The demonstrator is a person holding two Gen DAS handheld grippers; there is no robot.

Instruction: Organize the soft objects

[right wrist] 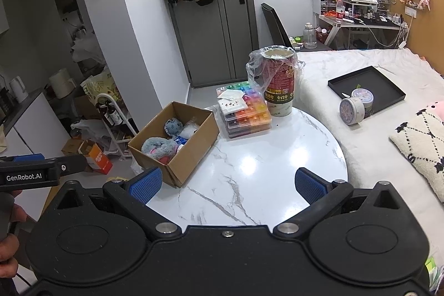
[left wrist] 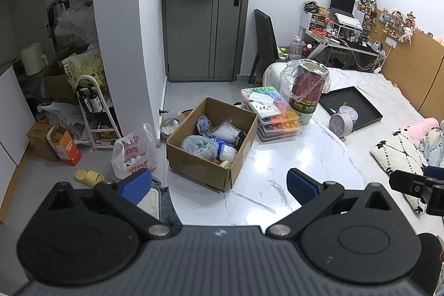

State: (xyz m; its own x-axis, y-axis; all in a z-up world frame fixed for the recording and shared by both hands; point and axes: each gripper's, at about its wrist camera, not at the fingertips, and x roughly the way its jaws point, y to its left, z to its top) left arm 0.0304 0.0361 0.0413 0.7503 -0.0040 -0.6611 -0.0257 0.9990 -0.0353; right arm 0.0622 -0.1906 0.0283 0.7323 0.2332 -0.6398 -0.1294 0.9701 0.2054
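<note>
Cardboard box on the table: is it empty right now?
No. The cardboard box already holds soft items, including a fluffy grey plush and a blue-grey stuffed toy, while both grippers hover open and empty.

On the white marble worktop before you: one open brown cardboard box holding two grey plush toys, one stack of rainbow-coloured plastic organiser cases, and one tall red paper cup. Two round patterned tins sit at one black tray.
</note>
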